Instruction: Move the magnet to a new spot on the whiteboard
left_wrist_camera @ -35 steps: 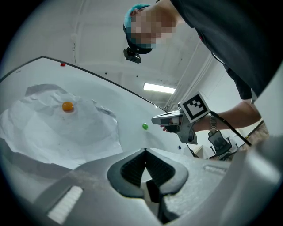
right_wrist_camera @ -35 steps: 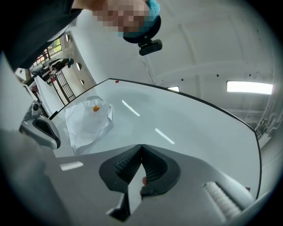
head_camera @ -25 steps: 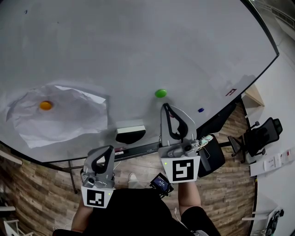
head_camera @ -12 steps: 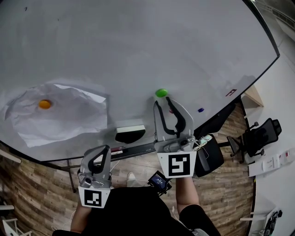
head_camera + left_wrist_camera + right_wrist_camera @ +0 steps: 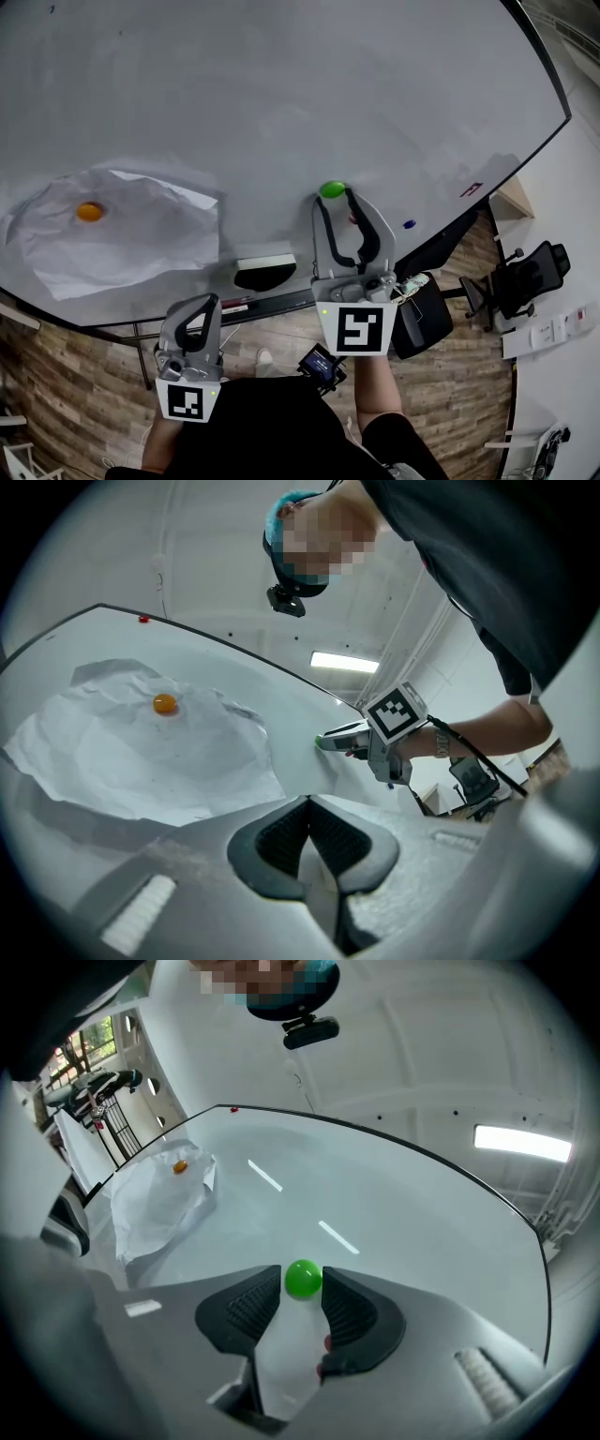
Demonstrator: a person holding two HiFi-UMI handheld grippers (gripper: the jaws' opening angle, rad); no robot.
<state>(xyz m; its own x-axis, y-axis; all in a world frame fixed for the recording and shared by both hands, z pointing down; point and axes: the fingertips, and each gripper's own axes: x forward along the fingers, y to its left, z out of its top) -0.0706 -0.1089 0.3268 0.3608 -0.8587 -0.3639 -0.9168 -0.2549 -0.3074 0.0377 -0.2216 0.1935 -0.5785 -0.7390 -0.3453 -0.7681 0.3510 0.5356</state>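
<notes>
**Your right jaws now stand open at the green magnet**

Your right gripper [image 5: 336, 199] has gone up the whiteboard [image 5: 281, 84] to the green magnet [image 5: 331, 189], and its jaws have just been opening. Now they are wide apart with the magnet between their tips. They do not look to be squeezing it yet. The magnet sticks to the board, well to the right of the paper [image 5: 122, 234]. Your left gripper [image 5: 201, 307] is shut and holds nothing. It hangs below the paper, off the board.

Here is what I think could go wrong. Only the very tips reach the magnet, and it is round and smooth. If you close now, it may pop out and fall. If you push in at a slant, you may slide it along the board. If you pull too fast, the tips may slip off while it stays stuck.

Some things are hard to see. I cannot tell if a tip already touches the magnet. A small red thing [image 5: 352, 219], far right of the paper, is half hidden by a jaw, so I cannot say what it is. Past the paper, the board runs out of the picture.
</notes>
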